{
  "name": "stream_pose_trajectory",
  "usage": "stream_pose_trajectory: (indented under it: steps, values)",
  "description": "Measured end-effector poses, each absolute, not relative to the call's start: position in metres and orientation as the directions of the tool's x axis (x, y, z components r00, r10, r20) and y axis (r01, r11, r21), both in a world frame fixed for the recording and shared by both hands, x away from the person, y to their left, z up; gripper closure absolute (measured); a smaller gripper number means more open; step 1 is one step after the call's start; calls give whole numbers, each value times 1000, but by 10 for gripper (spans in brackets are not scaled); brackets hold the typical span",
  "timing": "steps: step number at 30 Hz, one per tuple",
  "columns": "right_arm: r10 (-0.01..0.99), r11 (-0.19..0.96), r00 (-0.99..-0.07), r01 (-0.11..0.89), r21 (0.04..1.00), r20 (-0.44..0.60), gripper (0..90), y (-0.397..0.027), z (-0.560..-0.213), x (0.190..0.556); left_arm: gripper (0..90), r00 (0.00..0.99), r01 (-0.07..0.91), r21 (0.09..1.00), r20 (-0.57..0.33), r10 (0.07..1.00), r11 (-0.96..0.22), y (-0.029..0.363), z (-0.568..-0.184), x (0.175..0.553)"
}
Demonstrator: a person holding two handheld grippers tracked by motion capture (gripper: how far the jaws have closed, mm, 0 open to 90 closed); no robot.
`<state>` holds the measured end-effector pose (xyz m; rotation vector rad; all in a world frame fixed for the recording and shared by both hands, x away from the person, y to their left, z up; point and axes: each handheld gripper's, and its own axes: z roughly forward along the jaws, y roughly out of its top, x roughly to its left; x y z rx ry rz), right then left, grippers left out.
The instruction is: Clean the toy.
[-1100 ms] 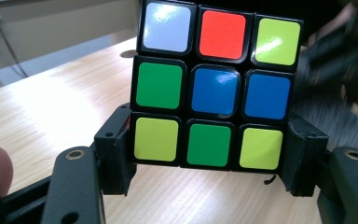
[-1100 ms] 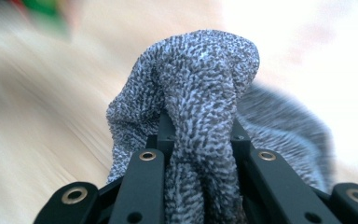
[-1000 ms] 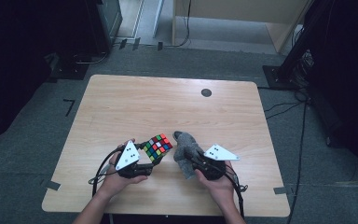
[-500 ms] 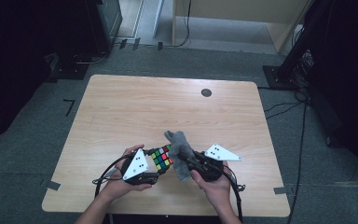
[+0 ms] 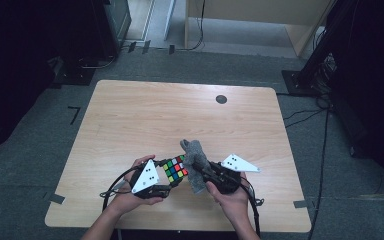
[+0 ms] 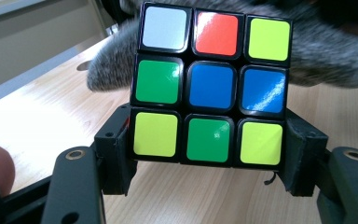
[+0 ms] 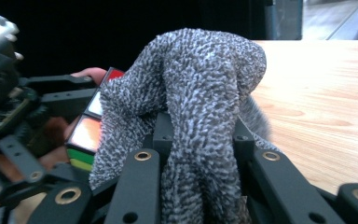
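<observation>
Both grippers sit over the table's (image 5: 130, 115) near edge, around its middle. Left gripper (image 5: 166, 176) holds a Rubik's cube (image 5: 175, 169) clamped between its jaws, lower rows of the cube inside the grip. Right gripper (image 5: 203, 172) is just right of the cube, jaws pinched on a bunched cloth (image 5: 195, 160). Cloth stands up out of the jaws and drapes against the cube's right side, touching it; in the left gripper view the cloth (image 6: 326, 60) lies directly behind the cube (image 6: 212, 86). Cable grommet (image 5: 221, 99) sits near the far edge, right of centre, well apart from everything else.
</observation>
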<state>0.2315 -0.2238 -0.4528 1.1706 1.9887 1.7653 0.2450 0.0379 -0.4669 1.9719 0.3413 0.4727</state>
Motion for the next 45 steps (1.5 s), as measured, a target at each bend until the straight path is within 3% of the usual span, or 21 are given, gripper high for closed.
stream_pose_trajectory:
  steps: [4, 11, 14, 17, 20, 23, 28, 33, 35, 40, 45]
  values:
    - [648, -2, -718, 333, 943, 255, 717, -206, -441, 221, 336, 877, 29, 893, 193, 440, -449, 34, -470, 244]
    - [712, -49, -625, 412, 910, 321, 722, -223, -454, 232, 336, 885, 48, 920, 142, 444, -389, 43, -464, 247]
    - [675, -34, -678, 365, 930, 291, 720, -212, -446, 224, 336, 878, 43, 902, 172, 448, -429, 37, -468, 246]
    - [670, -15, -699, 324, 946, 251, 719, -205, -439, 219, 337, 885, 43, 917, 148, 441, -396, 39, -466, 245]
    - [705, -44, -649, 362, 931, 286, 721, -216, -446, 227, 336, 889, 58, 939, 106, 446, -338, 45, -461, 246]
    - [717, -78, -611, 409, 909, 336, 723, -223, -453, 230, 337, 882, 70, 933, 108, 459, -354, 45, -462, 248]
    - [671, -30, -695, 323, 946, 258, 719, -204, -439, 219, 337, 884, 72, 916, 125, 450, -395, 37, -466, 246]
    - [720, -90, -604, 407, 909, 342, 719, -224, -448, 230, 337, 896, 72, 943, 82, 437, -325, 43, -455, 245]
    - [707, -111, -605, 416, 903, 366, 721, -224, -449, 229, 337, 895, 80, 938, 81, 438, -336, 41, -458, 246]
    - [677, -64, -680, 328, 942, 282, 718, -208, -434, 217, 337, 892, 96, 936, 70, 446, -339, 40, -460, 247]
    - [712, -109, -603, 412, 905, 360, 724, -223, -444, 228, 337, 897, 109, 950, 32, 440, -291, 44, -454, 248]
